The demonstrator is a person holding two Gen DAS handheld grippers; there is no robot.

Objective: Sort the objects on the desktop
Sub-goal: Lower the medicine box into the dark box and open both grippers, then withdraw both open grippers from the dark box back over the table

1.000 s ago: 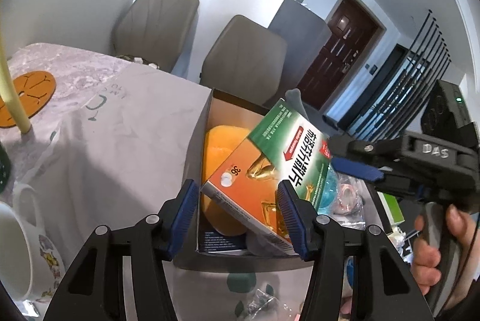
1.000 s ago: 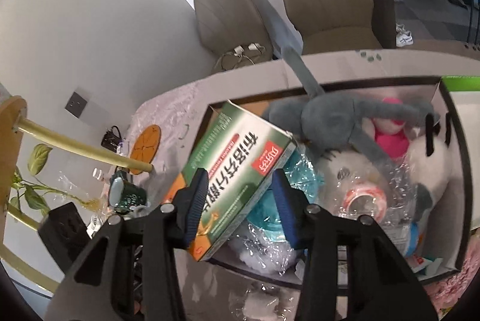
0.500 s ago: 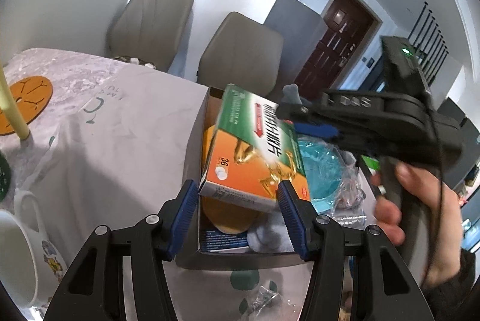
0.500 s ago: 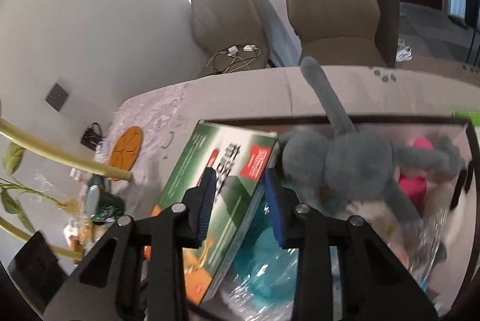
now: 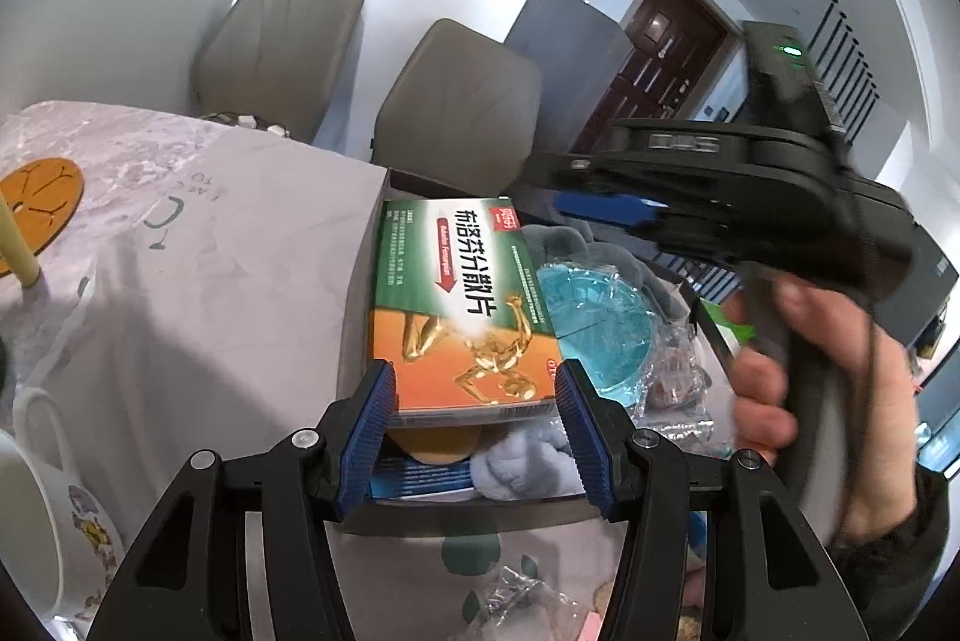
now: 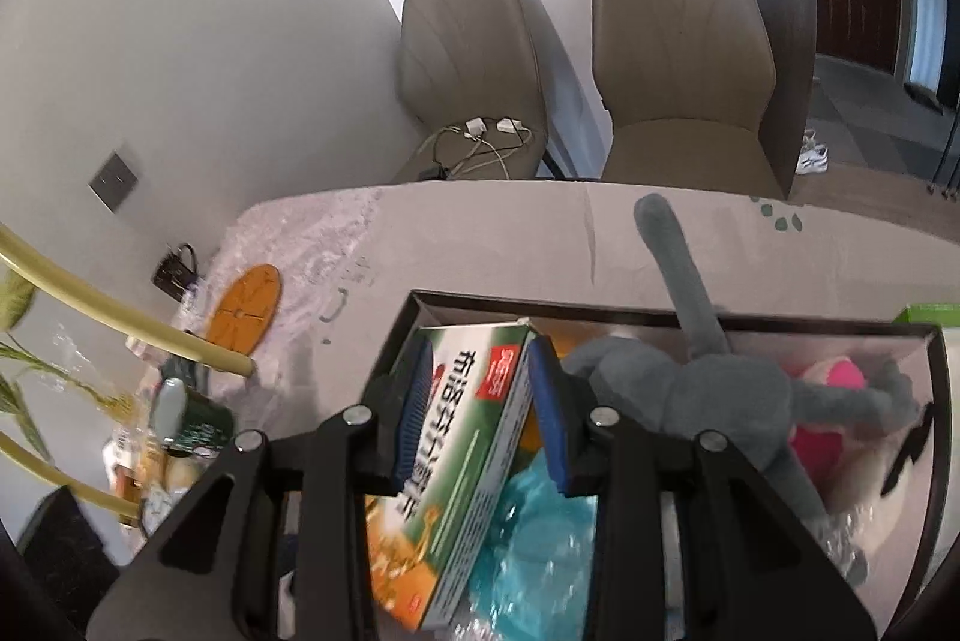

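Observation:
A green and orange medicine box [image 5: 462,305] lies flat on top of the things in a dark storage box [image 5: 366,293]. My left gripper [image 5: 474,401] is open with its blue pads beside the near end of the medicine box. My right gripper [image 6: 480,401] is shut on the far end of the medicine box [image 6: 468,455], over the storage box [image 6: 660,317]. Inside lie a grey plush toy [image 6: 720,389], a teal wrapped item [image 5: 594,317] and a pink toy [image 6: 834,377]. The right gripper's body [image 5: 750,197] shows in the left wrist view.
An orange coaster [image 5: 36,197] and a white mug [image 5: 42,515] sit on the cloth-covered table at the left. Two beige chairs [image 6: 678,65] stand behind the table. A green mug [image 6: 192,413], plant stems and small clutter are at the table's left end.
The medicine box has turned from tilted to lying flat and lower on the box contents. My right gripper has moved in over the storage box, still shut on it. The left gripper stays open.

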